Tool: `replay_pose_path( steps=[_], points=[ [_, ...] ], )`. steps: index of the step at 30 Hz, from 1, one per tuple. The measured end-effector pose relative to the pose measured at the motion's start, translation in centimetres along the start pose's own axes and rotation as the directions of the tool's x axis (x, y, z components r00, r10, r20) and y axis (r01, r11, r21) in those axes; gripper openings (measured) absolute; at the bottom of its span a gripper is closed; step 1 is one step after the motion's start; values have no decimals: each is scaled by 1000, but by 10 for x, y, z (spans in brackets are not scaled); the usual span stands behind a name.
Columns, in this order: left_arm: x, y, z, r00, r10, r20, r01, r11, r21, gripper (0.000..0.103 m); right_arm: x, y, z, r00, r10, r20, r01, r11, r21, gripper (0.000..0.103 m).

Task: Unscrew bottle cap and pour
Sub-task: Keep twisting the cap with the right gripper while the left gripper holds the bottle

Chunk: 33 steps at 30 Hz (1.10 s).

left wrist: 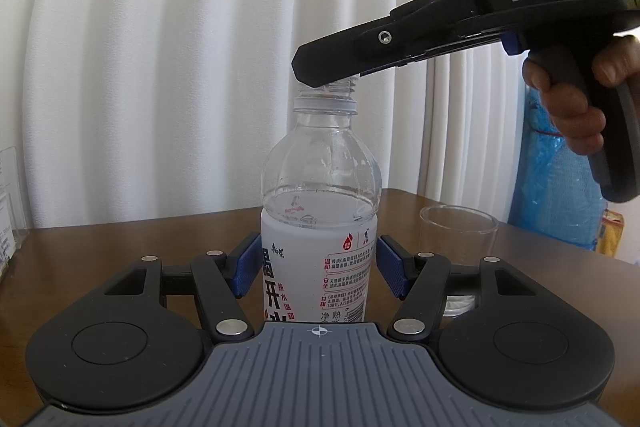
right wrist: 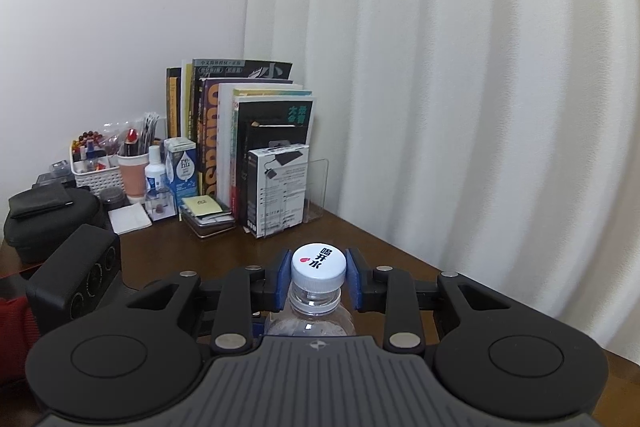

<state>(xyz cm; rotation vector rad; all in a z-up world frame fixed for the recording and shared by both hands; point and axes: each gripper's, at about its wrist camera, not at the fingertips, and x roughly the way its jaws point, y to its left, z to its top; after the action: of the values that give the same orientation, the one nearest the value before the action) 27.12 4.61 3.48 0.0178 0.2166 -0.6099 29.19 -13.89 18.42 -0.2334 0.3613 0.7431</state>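
A clear water bottle (left wrist: 320, 267) with a white label stands upright on the brown table (left wrist: 120, 247), partly filled. My left gripper (left wrist: 319, 269) is shut on its labelled body, one blue pad on each side. My right gripper (left wrist: 320, 77) comes in from the upper right, held by a hand (left wrist: 568, 107), and covers the bottle's top; bare neck threads (left wrist: 340, 87) show just under it. In the right wrist view my right gripper (right wrist: 319, 267) is shut on the white cap (right wrist: 319, 261), which sits above the clear neck (right wrist: 314, 301).
An empty clear glass (left wrist: 458, 239) stands on the table right of the bottle. Books (right wrist: 240, 131), boxes, a white basket (right wrist: 96, 175) and a black case (right wrist: 44, 215) crowd the far left corner. White curtains hang behind. A blue bag (left wrist: 560, 187) sits off the right edge.
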Motion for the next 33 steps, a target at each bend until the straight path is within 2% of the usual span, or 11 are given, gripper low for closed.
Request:
replay_pose_path(
  steps=[16, 33],
  points=[
    [2, 0, 1, 1000, -1, -3, 1, 1000, -3, 62, 4, 0, -2, 1000, 15, -14, -15, 1000, 2, 32],
    [2, 0, 1, 1000, -1, -5, 1, 1000, -4, 62, 0, 2, -10, 1000, 5, 21, -5, 1000, 12, 33]
  ],
)
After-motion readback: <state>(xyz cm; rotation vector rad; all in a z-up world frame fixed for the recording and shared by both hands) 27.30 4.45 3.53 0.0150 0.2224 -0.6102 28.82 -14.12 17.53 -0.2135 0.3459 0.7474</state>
